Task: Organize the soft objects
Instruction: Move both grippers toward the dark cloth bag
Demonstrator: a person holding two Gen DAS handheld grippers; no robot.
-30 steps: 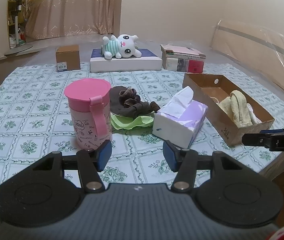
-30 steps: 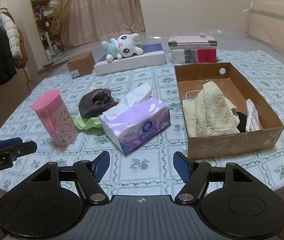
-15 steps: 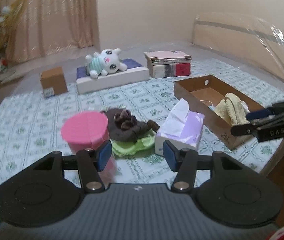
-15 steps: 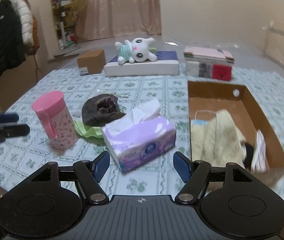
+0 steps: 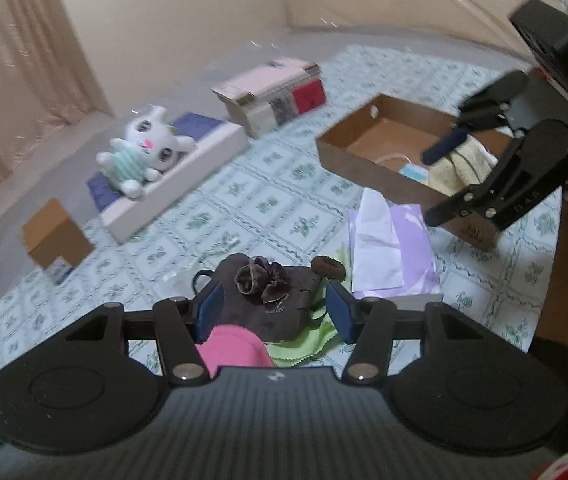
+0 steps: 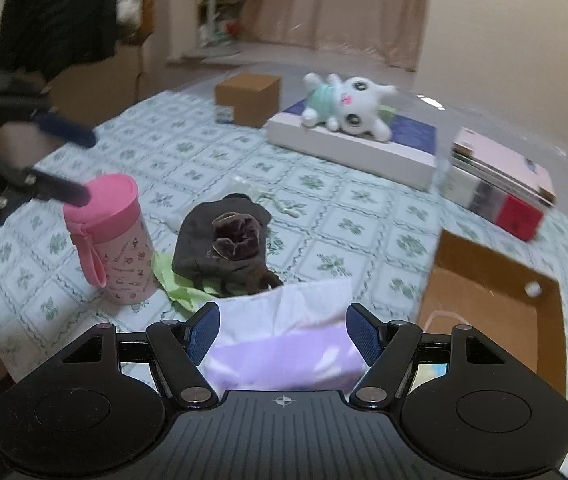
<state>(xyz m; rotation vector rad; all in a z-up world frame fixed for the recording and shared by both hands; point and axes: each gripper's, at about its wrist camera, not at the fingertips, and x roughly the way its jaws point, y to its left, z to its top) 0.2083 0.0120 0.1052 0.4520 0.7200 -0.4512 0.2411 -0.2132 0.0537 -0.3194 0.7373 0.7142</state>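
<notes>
The brown cloth bundle is seen lying on the patterned surface, draped over a light green cloth, with a dark velvet scrunchie on top. In the right wrist view the bundle's long axis is seen to run from the far left toward the near right, its narrower end pointing at the tissue box.

The left gripper is held above the bundle with its jaws apart and nothing between the pads; the bundle is framed in the gap between them, lying beyond and below. The pink cup is seen just left of the bundle, its lid at the base of the left jaws.

The right gripper is also held with its jaws released and empty, over the tissue box, the bundle lying ahead and to the left. The cardboard box with a yellow towel is seen at the right.
</notes>
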